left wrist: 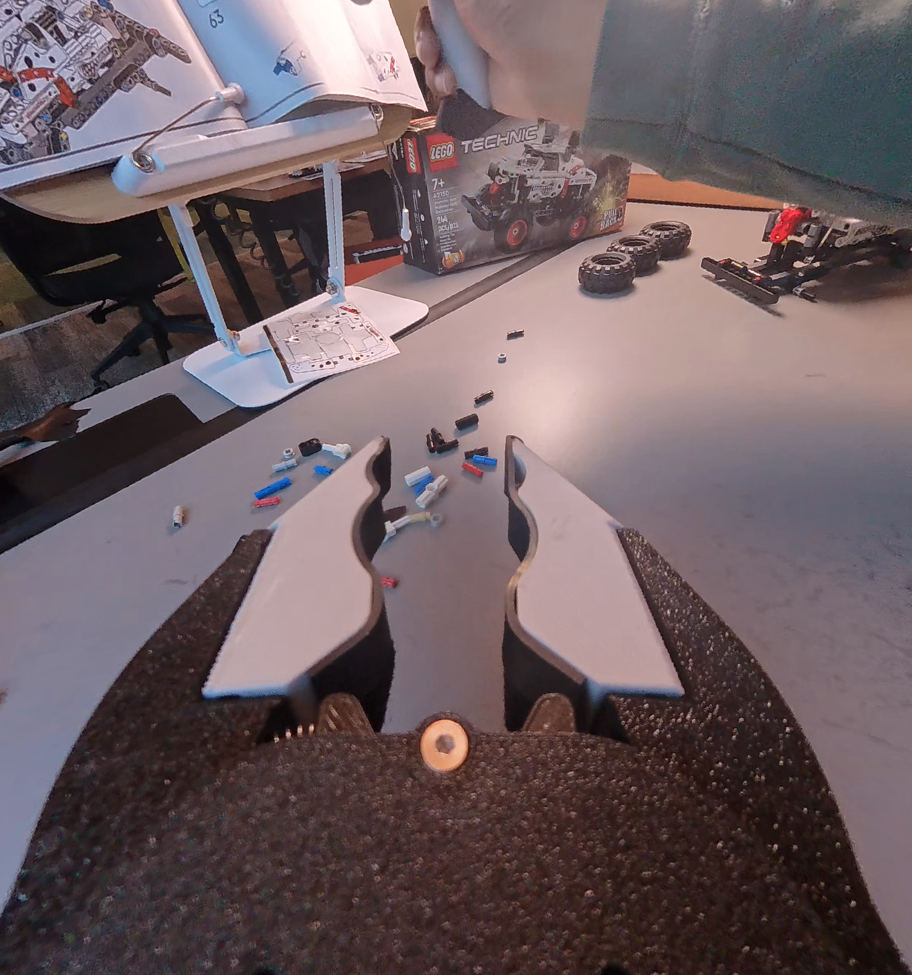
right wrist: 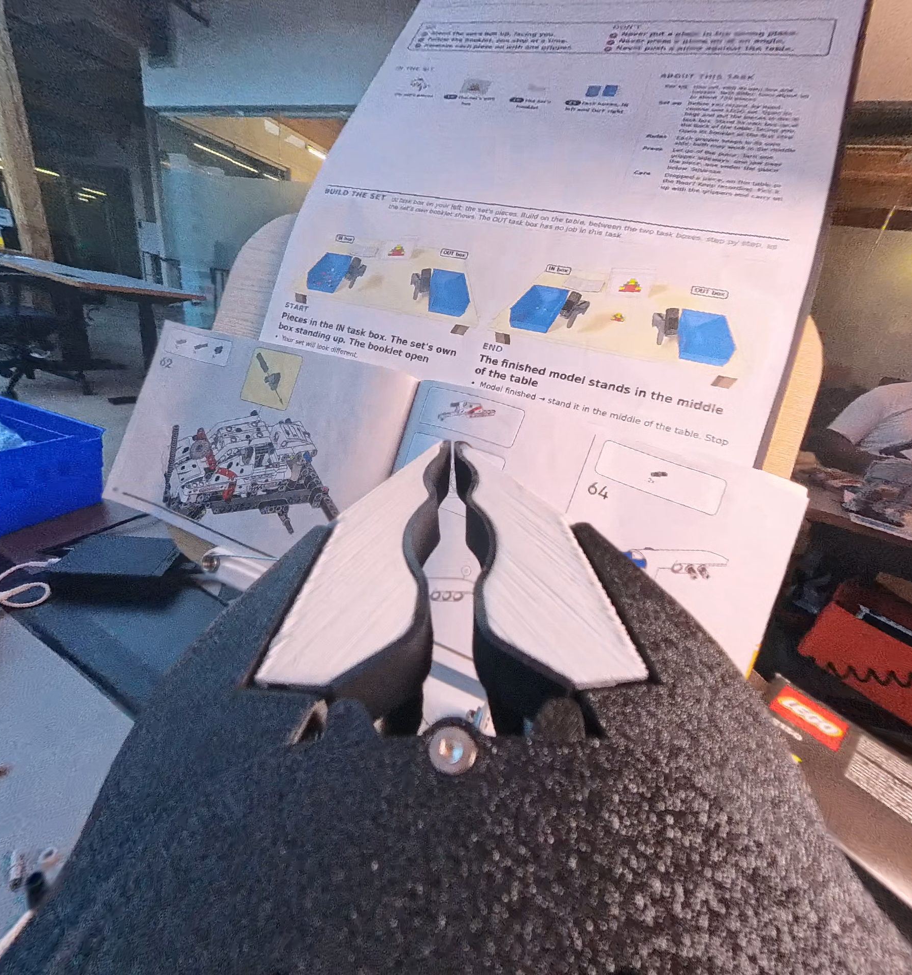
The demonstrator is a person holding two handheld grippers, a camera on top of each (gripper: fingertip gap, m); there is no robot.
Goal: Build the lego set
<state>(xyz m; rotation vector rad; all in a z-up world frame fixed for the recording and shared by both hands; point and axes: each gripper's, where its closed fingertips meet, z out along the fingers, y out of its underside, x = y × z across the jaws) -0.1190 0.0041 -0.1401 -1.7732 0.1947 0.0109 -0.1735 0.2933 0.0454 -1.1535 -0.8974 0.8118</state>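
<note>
**Right gripper at the booklet page, left idle over loose pins**

Left gripper (left wrist: pixel 447 448) hangs low over the grey table (left wrist: pixel 707 475), jaws apart, nothing between them. Just ahead, from 11 to 1 o'clock, lies the scatter of small pins (left wrist: pixel 427 483): blue, red, black, pale grey. Farther out at 1 o'clock, three black tyres (left wrist: pixel 634 252) in a row; at 2 o'clock the partly built chassis (left wrist: pixel 791 258), half hidden under a teal sleeve (left wrist: pixel 760 95). Set box (left wrist: pixel 506 195) stands at 12 o'clock; stand base with sticker sheet (left wrist: pixel 327 345) at 11.

Right gripper (right wrist: pixel 452 446) is raised, tips pressed together right at the open instruction booklet (right wrist: pixel 285 422); whether they pinch a page edge cannot be told. A printed task sheet (right wrist: pixel 575 184) stands behind the booklet; blue bin (right wrist: pixel 32 464) at 9 o'clock.

Step in hand is likely a page turn or check. To do it well: catch only one leaf near its lower edge, sweep slowly so the wire page holder (left wrist: pixel 179 118) does not tear it, then match pin colour before picking.
</note>
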